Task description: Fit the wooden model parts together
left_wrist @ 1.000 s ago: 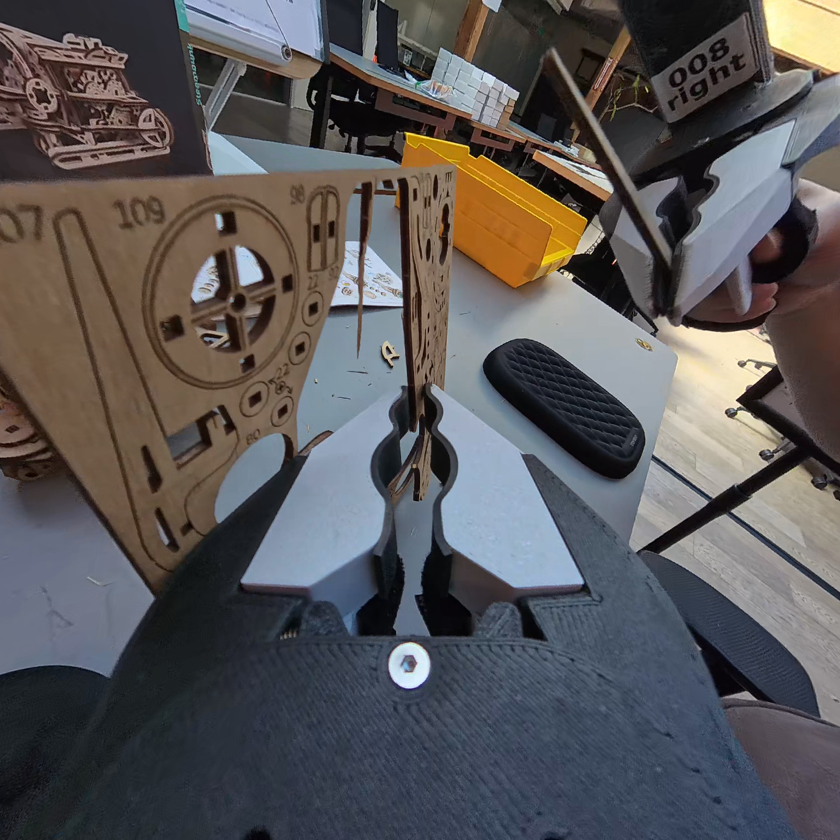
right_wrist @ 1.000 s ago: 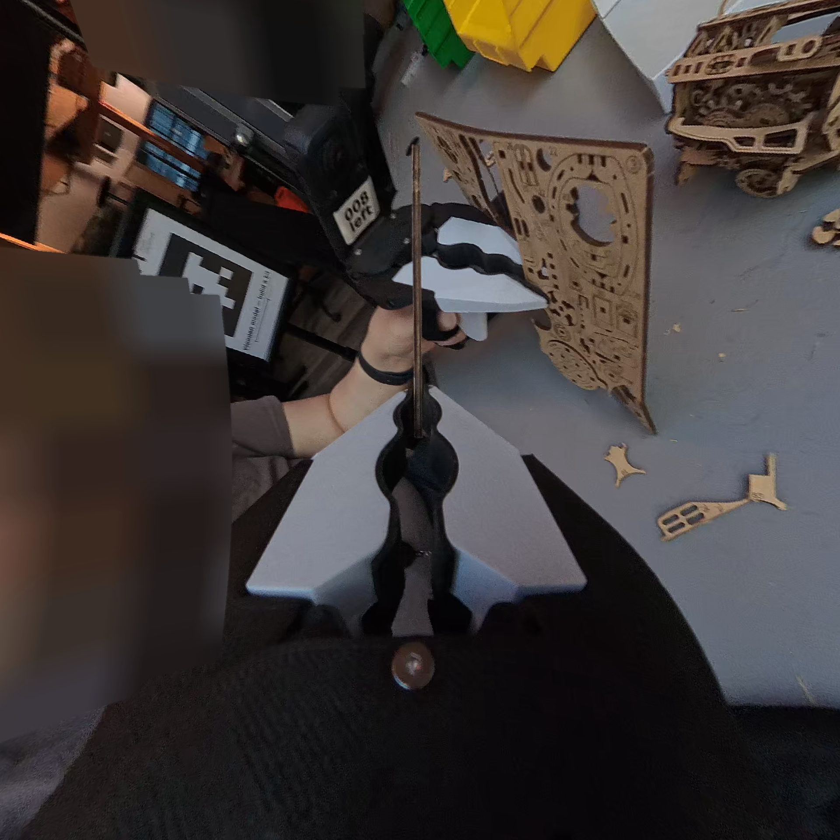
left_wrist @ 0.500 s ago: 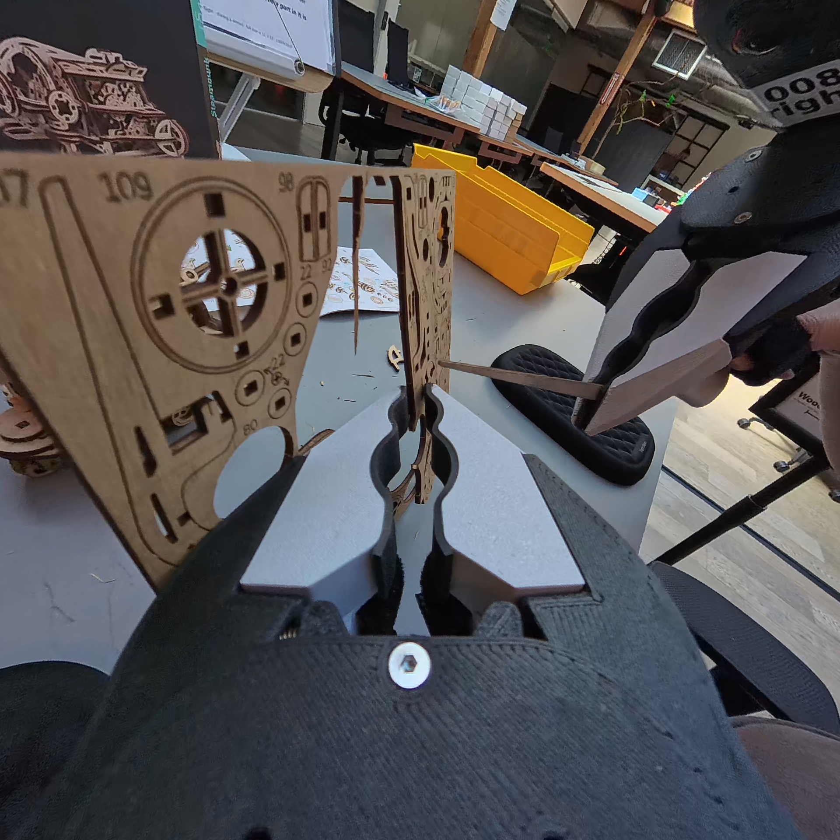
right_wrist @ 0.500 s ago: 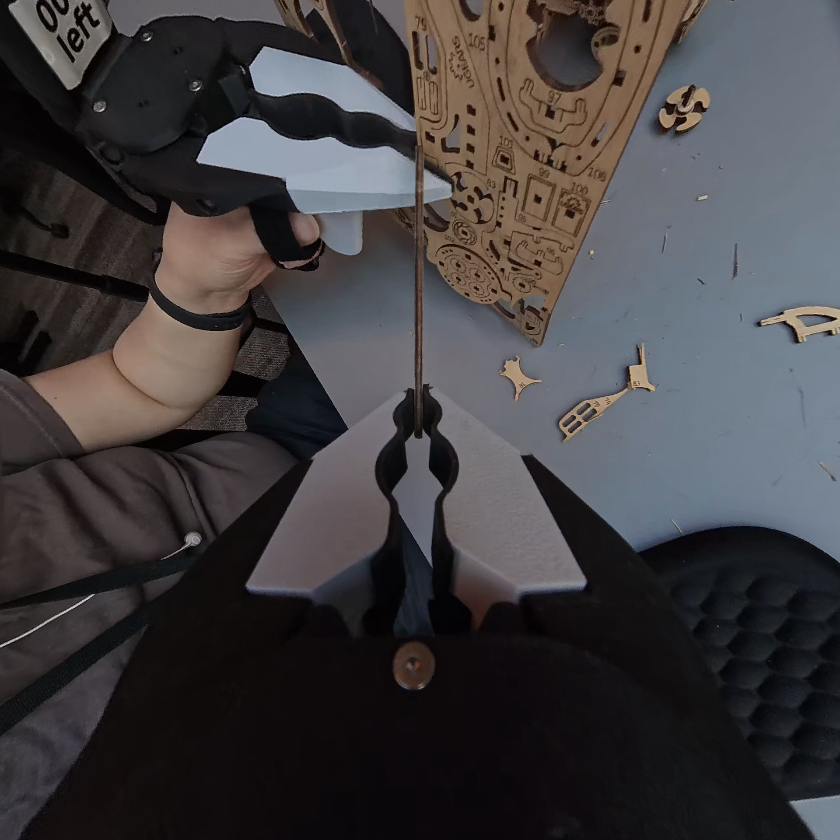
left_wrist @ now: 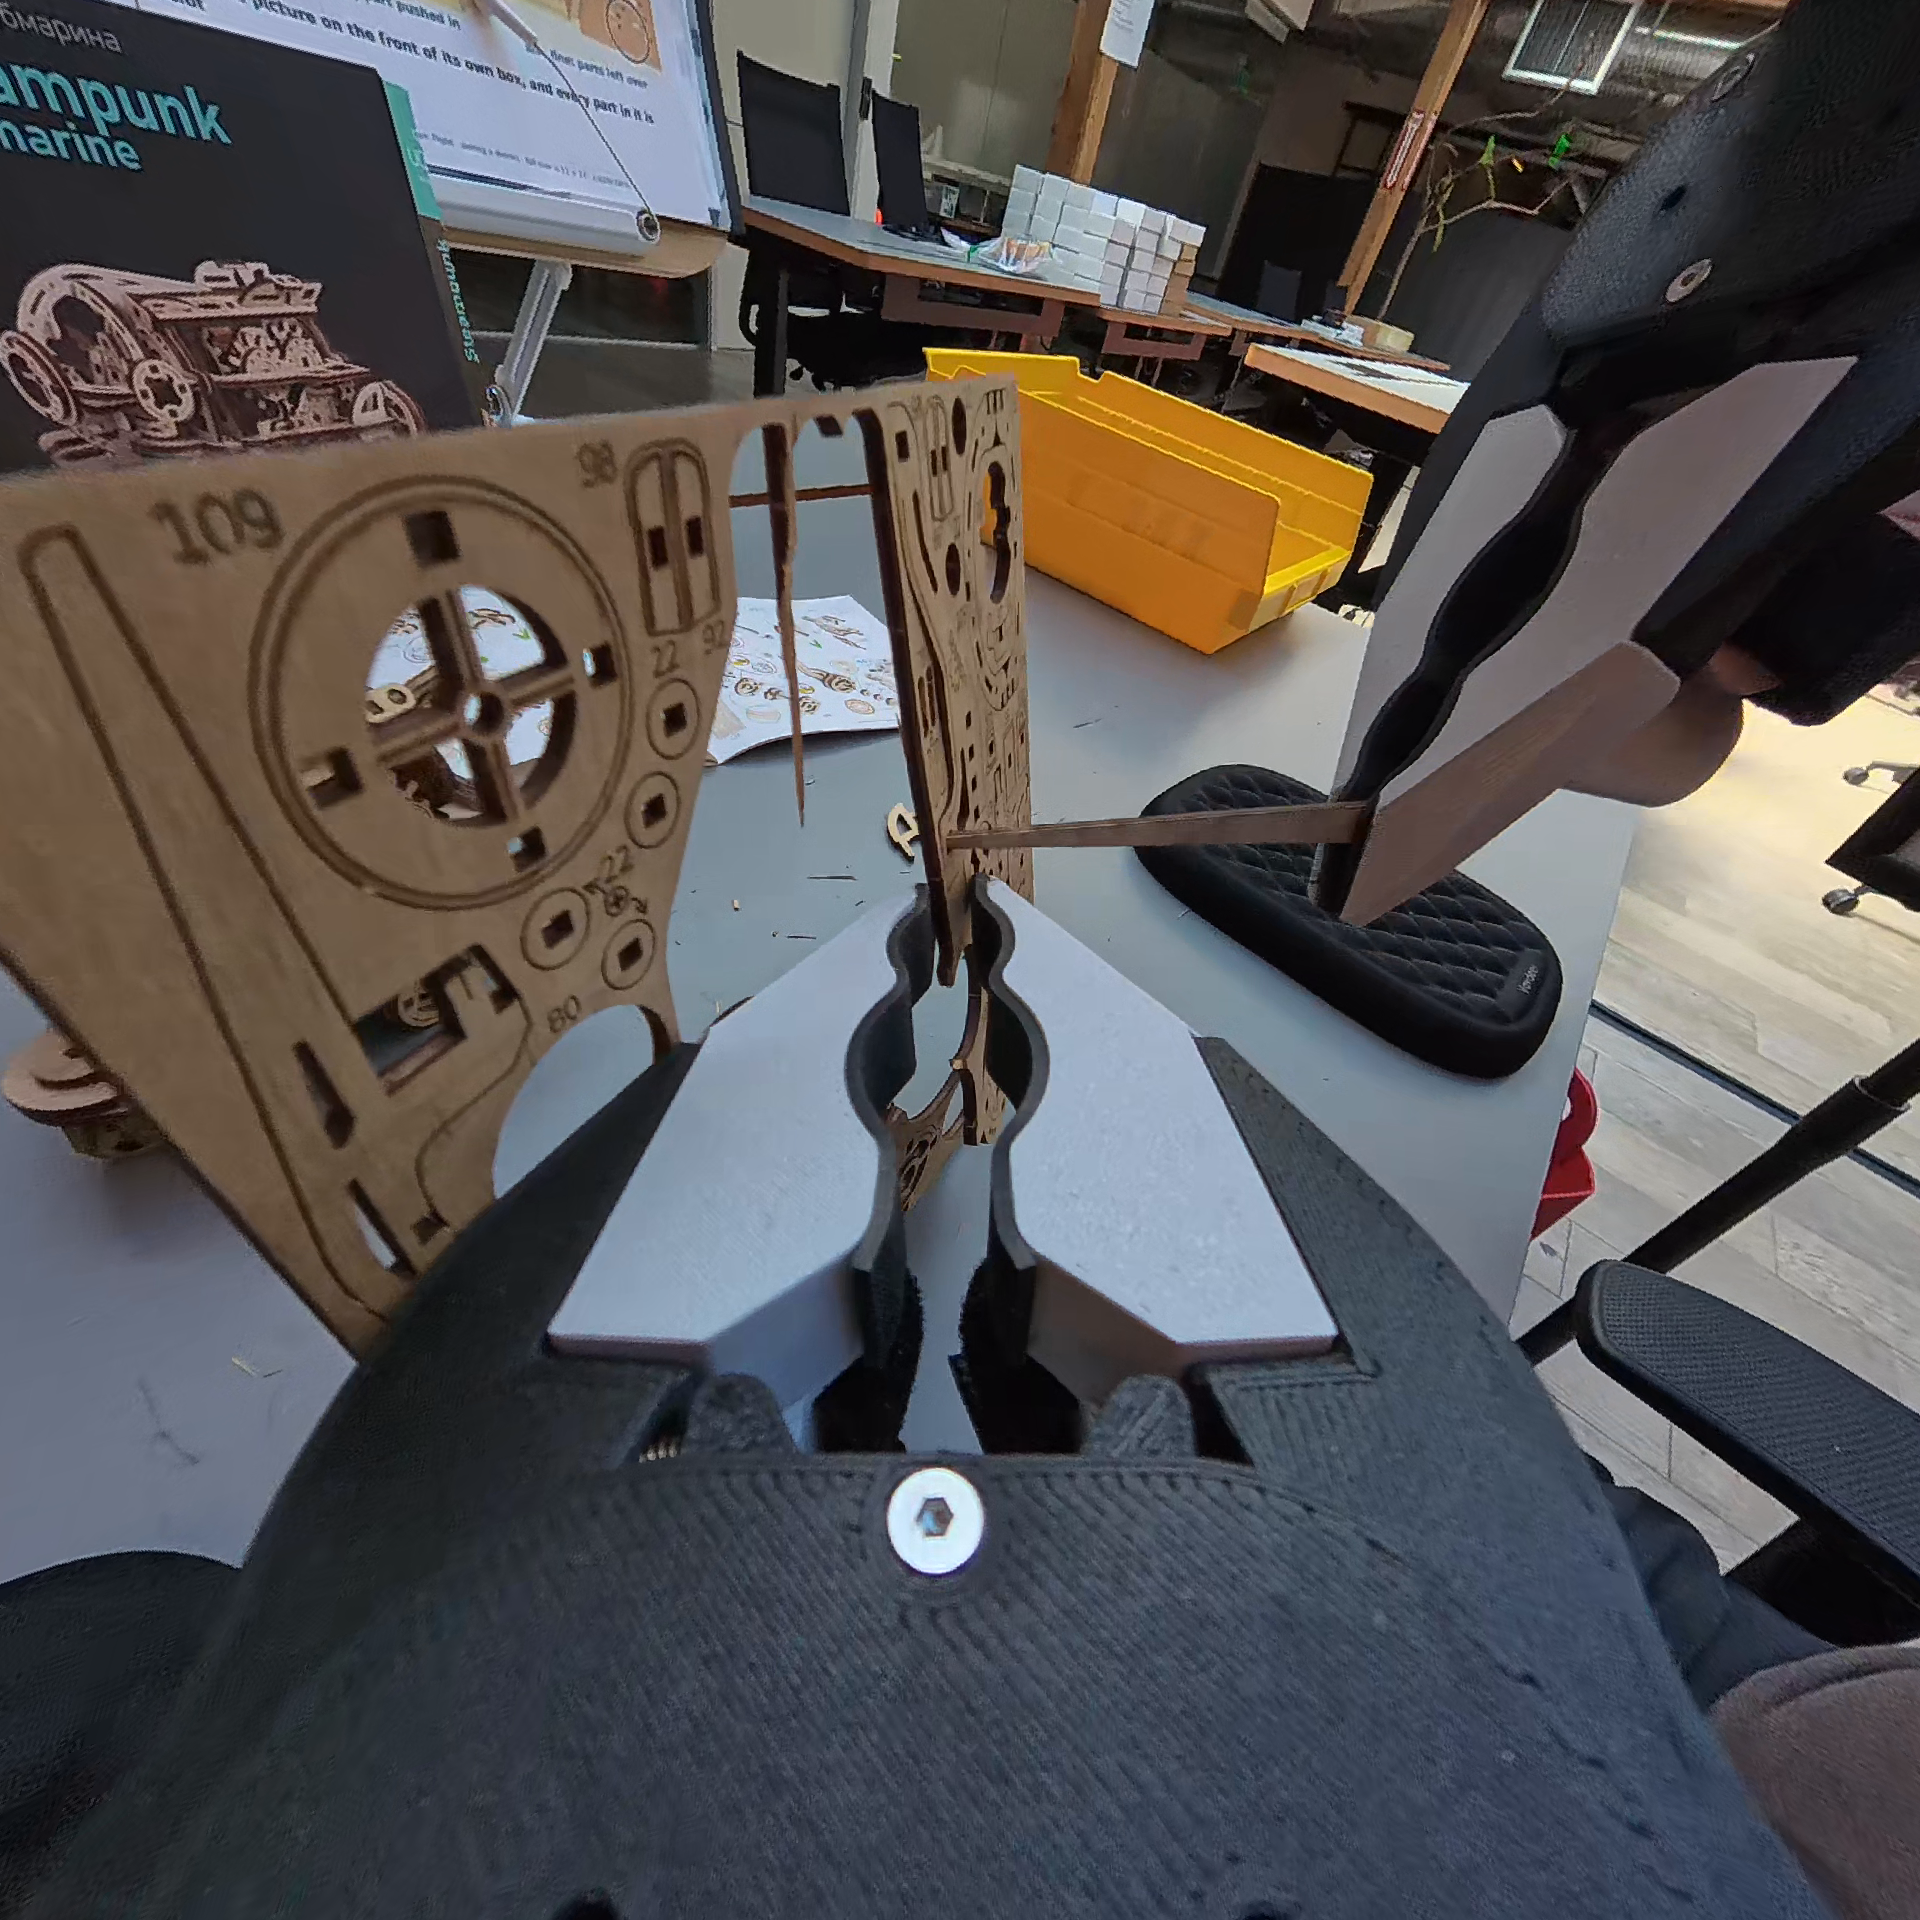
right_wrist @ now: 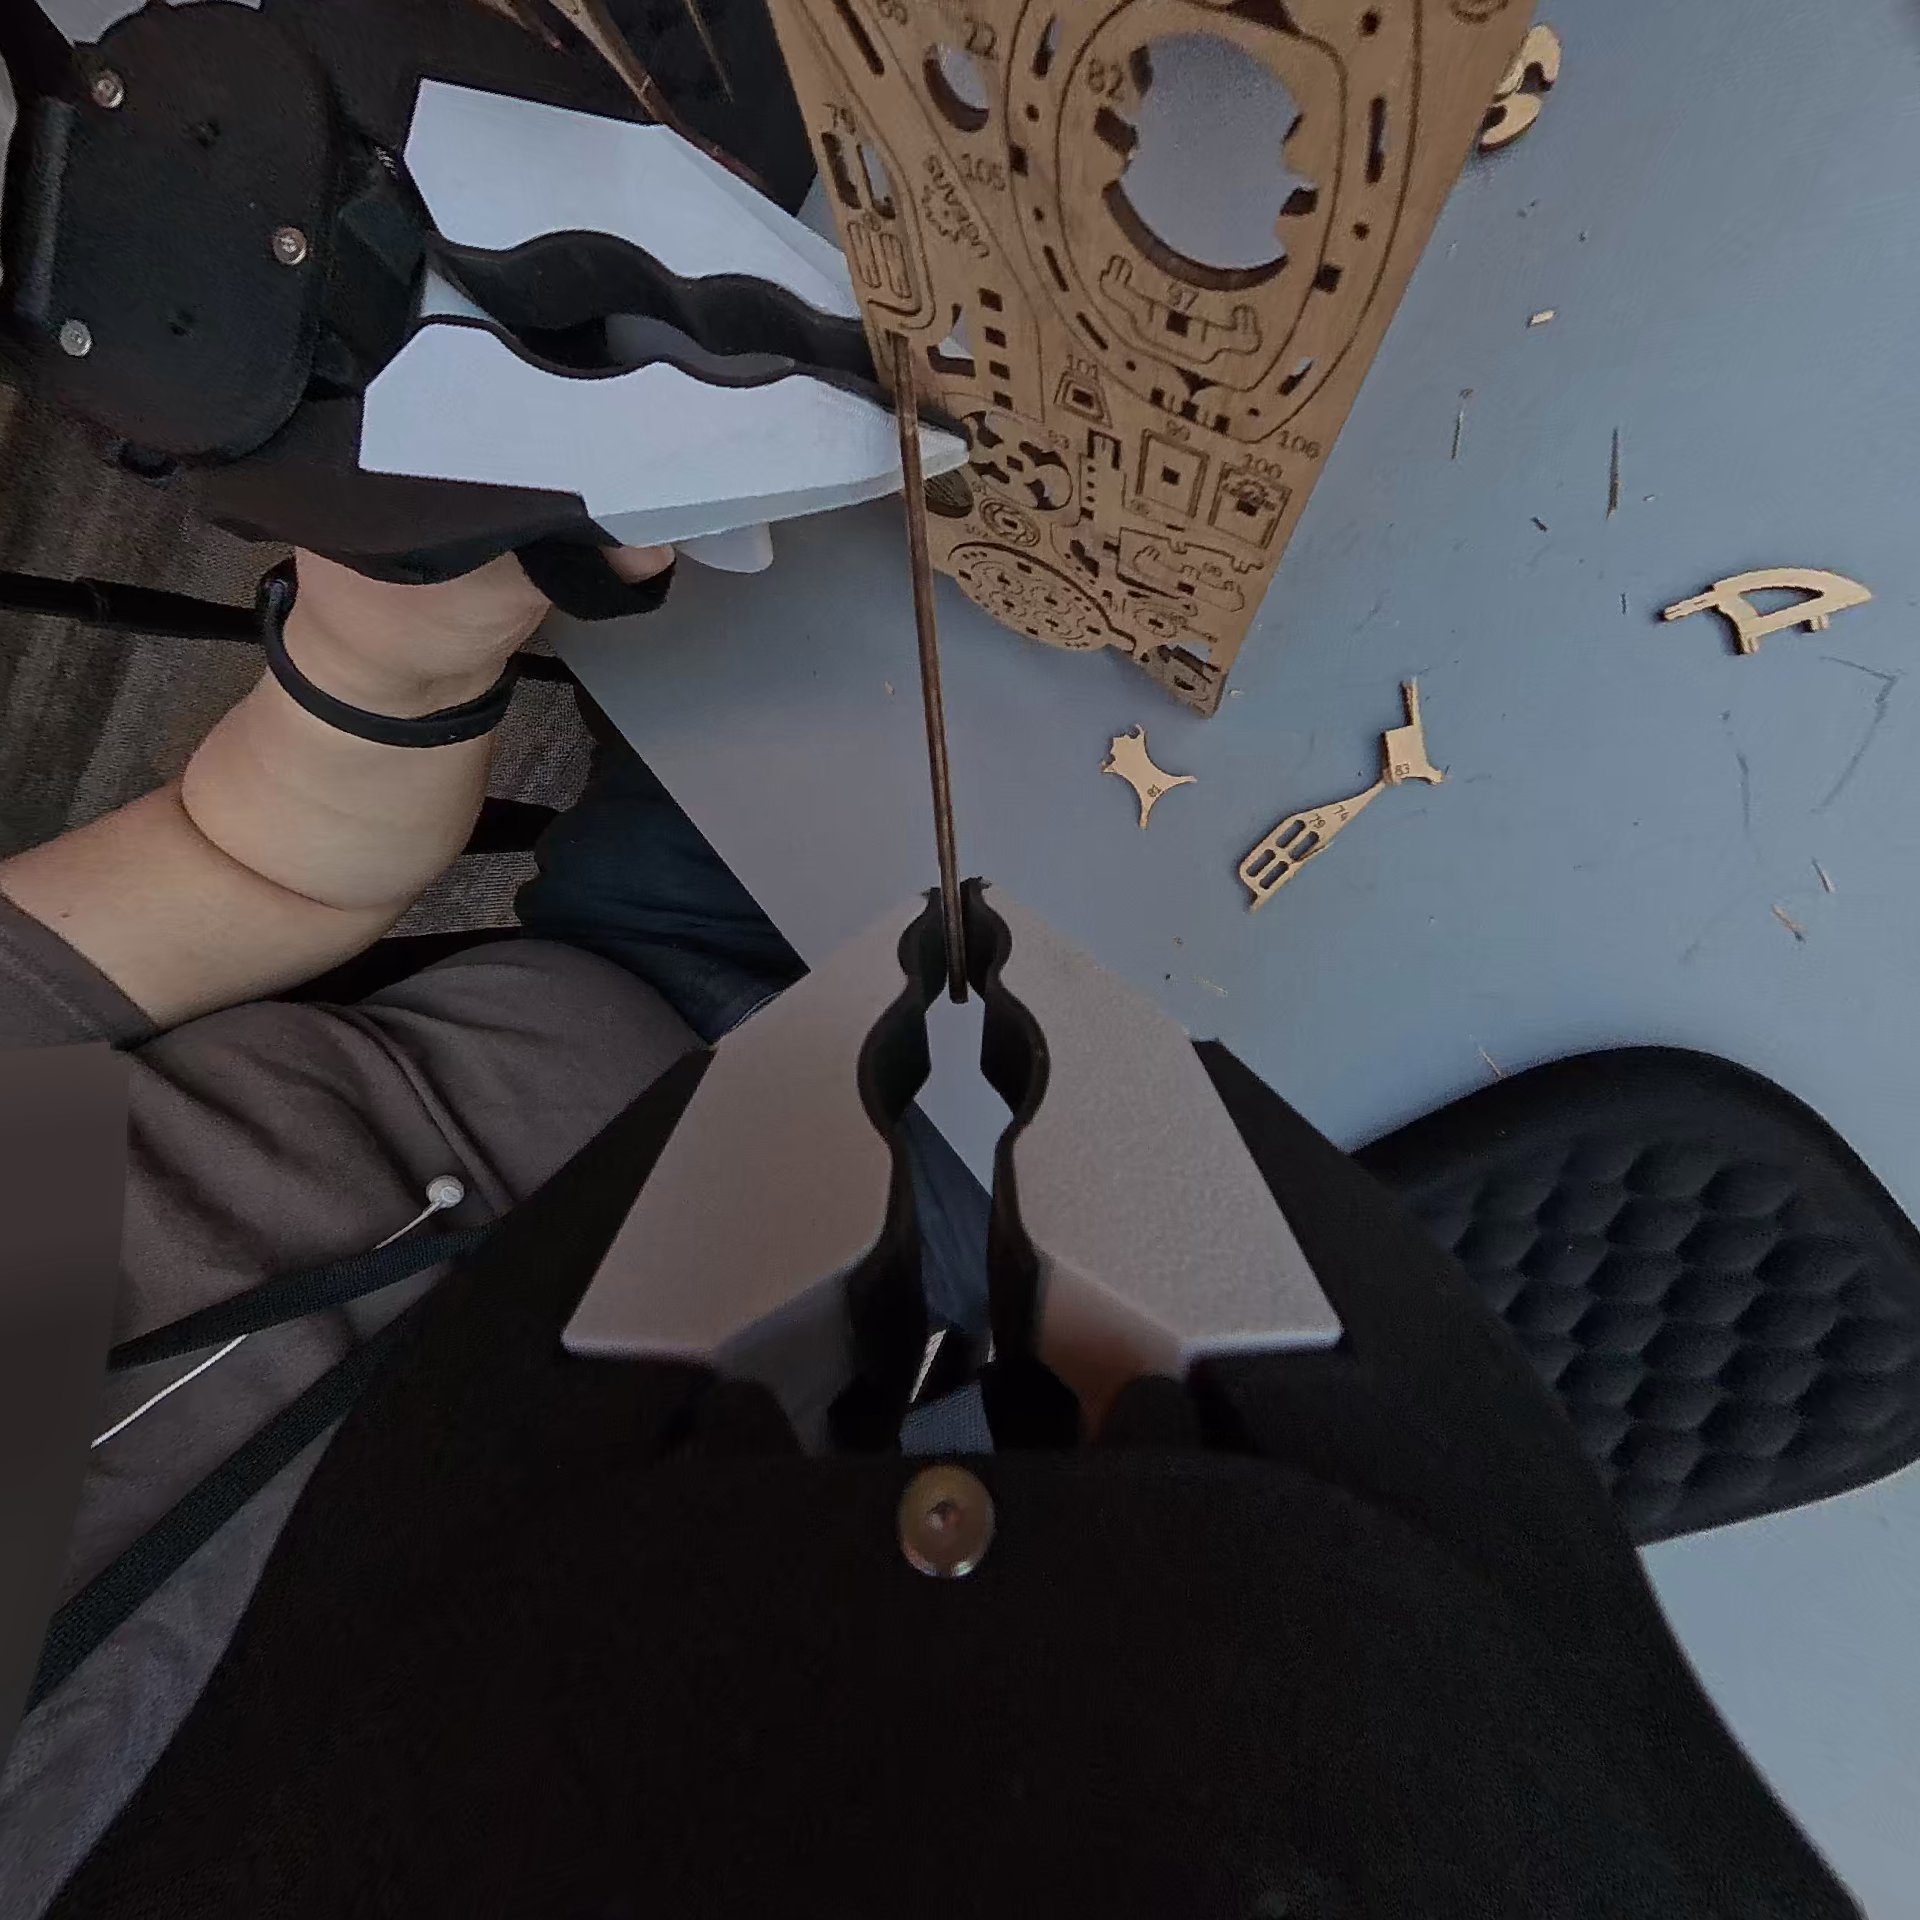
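Observation:
My left gripper (left_wrist: pixel 948 899) is shut on the lower edge of a laser-cut wooden parts sheet (left_wrist: pixel 966 644) and holds it upright above the grey table (left_wrist: pixel 1195 707). A second wooden sheet (left_wrist: pixel 343 790) stands at the left. My right gripper (right_wrist: pixel 954 902) is shut on a thin dark wooden stick (right_wrist: pixel 930 665). The stick's far tip touches the held sheet (right_wrist: pixel 1122 343) right beside the left gripper's fingertips (right_wrist: pixel 914 457). In the left wrist view the stick (left_wrist: pixel 1153 829) runs level from the right gripper (left_wrist: pixel 1340 831) to the sheet.
A black wrist pad (left_wrist: pixel 1382 945) lies at the right table edge. A yellow bin (left_wrist: pixel 1153 499) sits behind. Loose wooden pieces (right_wrist: pixel 1340 800) and splinters lie on the table. A kit box (left_wrist: pixel 208 239) and instruction sheet (left_wrist: pixel 810 675) stand at the back. A person's arm (right_wrist: pixel 343 748) is at left. About 8 centimeters separates my left fingertips from my right.
The right gripper swung its stick down from upright to level and pushed the tip onto the sheet held by the left gripper. The left gripper stayed nearly still.

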Available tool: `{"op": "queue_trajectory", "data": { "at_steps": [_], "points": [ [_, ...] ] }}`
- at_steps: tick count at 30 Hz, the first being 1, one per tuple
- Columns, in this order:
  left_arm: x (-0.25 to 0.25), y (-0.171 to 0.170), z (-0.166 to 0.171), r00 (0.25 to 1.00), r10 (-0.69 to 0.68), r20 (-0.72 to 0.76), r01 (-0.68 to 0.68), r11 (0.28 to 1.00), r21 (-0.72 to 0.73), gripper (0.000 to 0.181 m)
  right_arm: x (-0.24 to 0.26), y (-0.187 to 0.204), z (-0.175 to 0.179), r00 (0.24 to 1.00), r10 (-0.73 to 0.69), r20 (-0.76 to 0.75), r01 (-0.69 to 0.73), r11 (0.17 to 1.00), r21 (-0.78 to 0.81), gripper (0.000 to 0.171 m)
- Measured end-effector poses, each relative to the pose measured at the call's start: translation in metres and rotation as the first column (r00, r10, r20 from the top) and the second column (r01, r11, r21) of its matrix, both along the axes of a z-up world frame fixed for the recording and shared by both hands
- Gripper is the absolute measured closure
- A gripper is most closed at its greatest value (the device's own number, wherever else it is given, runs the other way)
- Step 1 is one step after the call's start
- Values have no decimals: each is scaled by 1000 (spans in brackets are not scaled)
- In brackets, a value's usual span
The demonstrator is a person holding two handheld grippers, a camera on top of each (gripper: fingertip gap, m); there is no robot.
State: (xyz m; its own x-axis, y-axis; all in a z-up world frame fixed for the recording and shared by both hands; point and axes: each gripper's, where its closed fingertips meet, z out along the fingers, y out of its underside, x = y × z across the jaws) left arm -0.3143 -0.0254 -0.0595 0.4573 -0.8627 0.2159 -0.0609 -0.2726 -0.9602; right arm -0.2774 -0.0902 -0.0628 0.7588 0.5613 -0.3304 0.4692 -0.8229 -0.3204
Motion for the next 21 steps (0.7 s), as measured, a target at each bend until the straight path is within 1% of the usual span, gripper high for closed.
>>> {"op": "queue_trajectory", "data": {
  "at_steps": [2,5,9,12,14,16,19,20,21],
  "points": [
    [1,-1,0,1000,6,-3,-6,1000,11,177,-1,-2,2,1000,-4,10,4,1000,-11,171],
    [2,-1,0,999,35,-32,-33,998,55,177,-1,-3,2,998,2,67,-2,1000,3,171],
    [9,-6,2,995,52,-86,-40,991,127,177,-6,-2,13,987,13,161,-27,996,84,170],
    [10,-4,3,987,102,-120,-79,979,187,177,-14,-4,17,977,39,210,-65,991,118,168],
    [9,-4,3,991,88,-98,-73,986,151,177,-18,-5,17,978,49,202,-77,988,135,166],
    [8,-3,2,997,59,-43,-55,995,79,178,-22,-3,17,985,61,161,-89,980,176,165],
    [3,1,1,999,44,29,-44,999,-2,179,-30,4,24,992,109,66,-124,943,308,161],
    [1,2,2,998,41,47,-40,999,-23,179,-33,4,28,991,131,26,-132,926,354,153],
    [0,3,2,998,37,58,-34,999,-42,180,-35,5,33,988,153,-4,-139,906,401,141]
  ]
}}
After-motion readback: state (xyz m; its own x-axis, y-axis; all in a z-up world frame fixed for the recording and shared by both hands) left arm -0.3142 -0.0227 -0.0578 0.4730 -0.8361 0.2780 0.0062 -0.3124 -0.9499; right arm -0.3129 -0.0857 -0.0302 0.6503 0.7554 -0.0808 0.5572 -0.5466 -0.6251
